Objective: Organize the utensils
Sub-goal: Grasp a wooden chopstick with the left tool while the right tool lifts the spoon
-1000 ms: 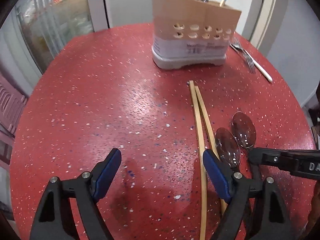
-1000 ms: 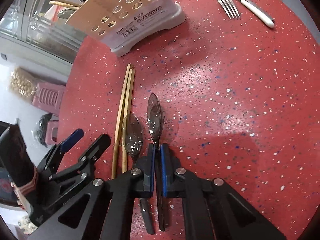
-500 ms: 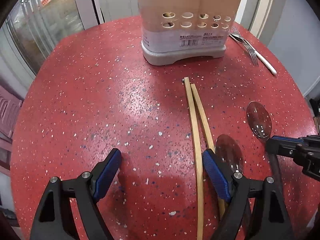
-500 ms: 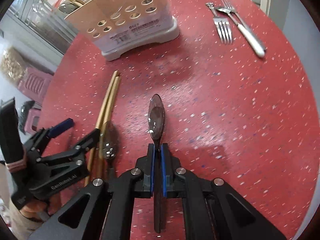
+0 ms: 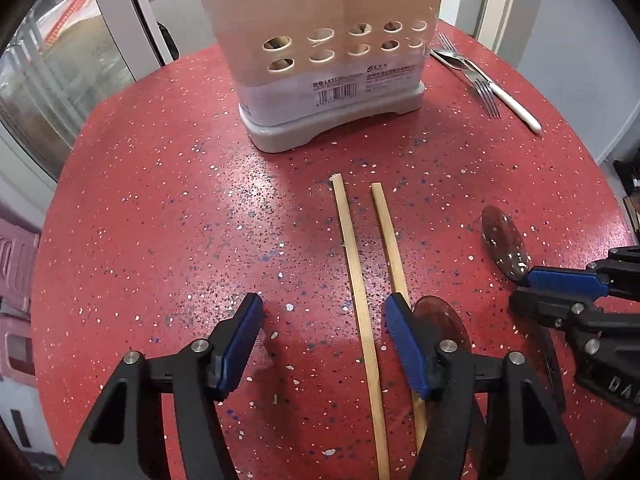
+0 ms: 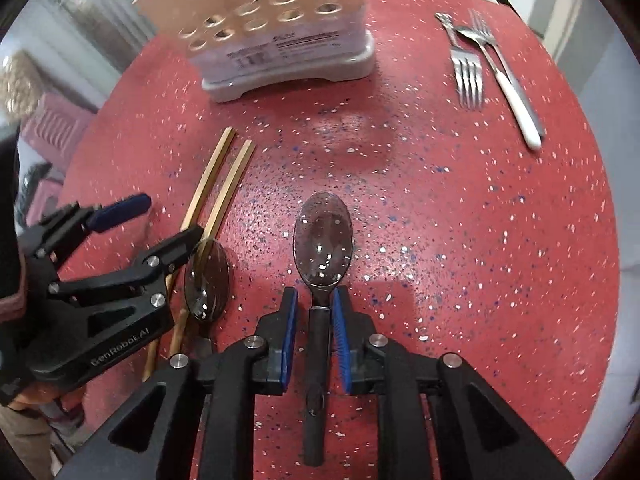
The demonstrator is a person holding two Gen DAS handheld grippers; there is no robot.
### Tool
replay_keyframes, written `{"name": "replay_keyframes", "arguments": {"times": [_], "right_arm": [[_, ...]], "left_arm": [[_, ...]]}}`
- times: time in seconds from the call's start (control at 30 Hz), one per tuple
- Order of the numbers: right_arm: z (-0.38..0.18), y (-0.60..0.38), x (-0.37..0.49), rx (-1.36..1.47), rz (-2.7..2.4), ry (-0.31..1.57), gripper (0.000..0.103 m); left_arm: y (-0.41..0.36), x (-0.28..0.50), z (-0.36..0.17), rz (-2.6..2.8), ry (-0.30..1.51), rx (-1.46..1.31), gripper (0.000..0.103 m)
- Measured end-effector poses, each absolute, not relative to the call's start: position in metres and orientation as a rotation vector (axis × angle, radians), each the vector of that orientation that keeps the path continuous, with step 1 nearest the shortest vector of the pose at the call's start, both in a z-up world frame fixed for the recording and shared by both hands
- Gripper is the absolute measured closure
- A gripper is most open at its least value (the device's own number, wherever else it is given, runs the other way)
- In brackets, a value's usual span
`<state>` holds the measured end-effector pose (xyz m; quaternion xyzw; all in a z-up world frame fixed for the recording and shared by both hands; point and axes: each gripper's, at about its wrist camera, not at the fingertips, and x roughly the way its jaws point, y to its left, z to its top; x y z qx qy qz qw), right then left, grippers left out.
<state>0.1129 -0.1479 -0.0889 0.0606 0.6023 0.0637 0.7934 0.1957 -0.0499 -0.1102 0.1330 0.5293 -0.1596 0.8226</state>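
**Inspector:** Report the tools first.

**Assistant:** The right gripper (image 6: 314, 332) has its blue pads either side of the black handle of the dark-bowled metal spoon (image 6: 323, 240). A thin gap shows at each pad, so it is slightly spread and no firm pinch can be confirmed. The left gripper (image 5: 322, 336) is spread wide and holds nothing.

**Inspector:** Where do the utensils lie?

**Assistant:** All on the red speckled round table (image 5: 160, 200). That spoon lies near and to the right. A second dark spoon (image 6: 207, 280) lies just left of it, close beside the pair of pale wooden chopsticks (image 5: 360, 300). One chopstick runs between the left tool's fingers. Two steel forks (image 6: 468, 72) and a white-handled utensil (image 6: 516, 104) lie far right. The beige perforated plastic utensil holder (image 5: 332, 64) stands at the far side.

**Inspector:** Handling judgement?

**Assistant:** The spoon looks rigid and light, not fragile. Its smooth handle is likely slippery and may swivel under the bowl's weight, so a hold on the neck just behind the bowl seems soundest. The chopsticks look stiff, thin and prone to rolling; mid-length would suit.
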Motion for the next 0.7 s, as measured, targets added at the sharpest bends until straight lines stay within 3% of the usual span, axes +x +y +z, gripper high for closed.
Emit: {"name": "replay_keyframes", "arguments": {"times": [0.37, 0.53, 0.57, 0.6, 0.63, 0.7], "right_arm": [[-0.093, -0.144, 0.108, 0.056, 0.139, 1.281, 0.090], [-0.090, -0.156, 0.102, 0.067, 0.155, 1.275, 0.090], [-0.091, -0.158, 0.104, 0.072, 0.158, 1.275, 0.090], [-0.091, -0.159, 0.103, 0.077, 0.161, 1.275, 0.090], [-0.092, -0.161, 0.103, 0.082, 0.164, 1.274, 0.090], [-0.090, -0.172, 0.097, 0.097, 0.174, 1.268, 0.090]], "left_arm": [[-0.054, 0.190, -0.108, -0.330, 1.122, 0.303, 0.023], [-0.063, 0.184, -0.104, -0.366, 1.134, 0.313, 0.045], [-0.066, 0.182, -0.103, -0.374, 1.137, 0.320, 0.052], [-0.069, 0.179, -0.102, -0.391, 1.145, 0.326, 0.067], [-0.070, 0.178, -0.102, -0.406, 1.153, 0.325, 0.073], [-0.071, 0.174, -0.101, -0.405, 1.151, 0.329, 0.074]]}}
